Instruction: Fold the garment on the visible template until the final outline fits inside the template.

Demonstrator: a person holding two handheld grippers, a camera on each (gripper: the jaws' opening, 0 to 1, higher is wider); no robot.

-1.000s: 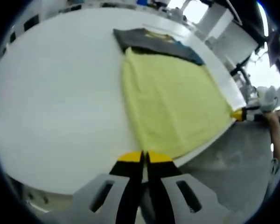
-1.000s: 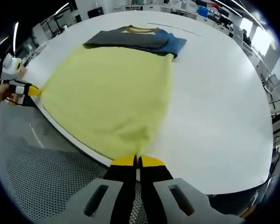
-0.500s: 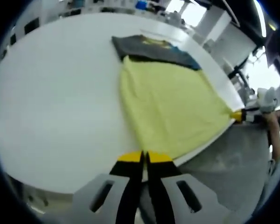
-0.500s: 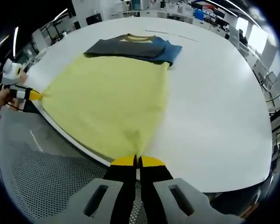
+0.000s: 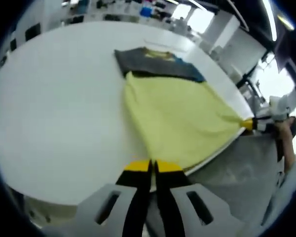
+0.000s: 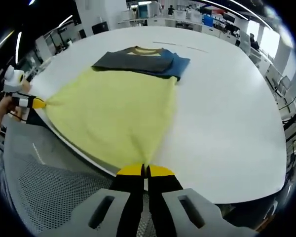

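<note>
Stretched between two hand-held grippers, a yellow garment (image 5: pixel 175 121) spans the near edge of a broad white table (image 5: pixel 54 108). At the bottom of the left gripper view, the left gripper (image 5: pixel 152 167) has its yellow-tipped jaws pressed together on one corner of the cloth, at the table's edge. Further along, the fabric runs out to its far end, where it lies against a pile of folded dark grey and blue clothing (image 5: pixel 155 61). At the right of that view, the right gripper (image 5: pixel 249 124) pinches the opposite corner, drawn to a point, with a person's hand (image 5: pixel 281 131) behind it.

Seen from the right gripper view, the left gripper (image 6: pixel 35 103) grips its corner at far left, the garment (image 6: pixel 113 113) fans across the table (image 6: pixel 227 123), and the folded pile (image 6: pixel 143 60) sits beyond. The right gripper (image 6: pixel 145 171) is clamped tight on the near corner. Below the table edge lies perforated grey flooring (image 6: pixel 54 187).
</note>
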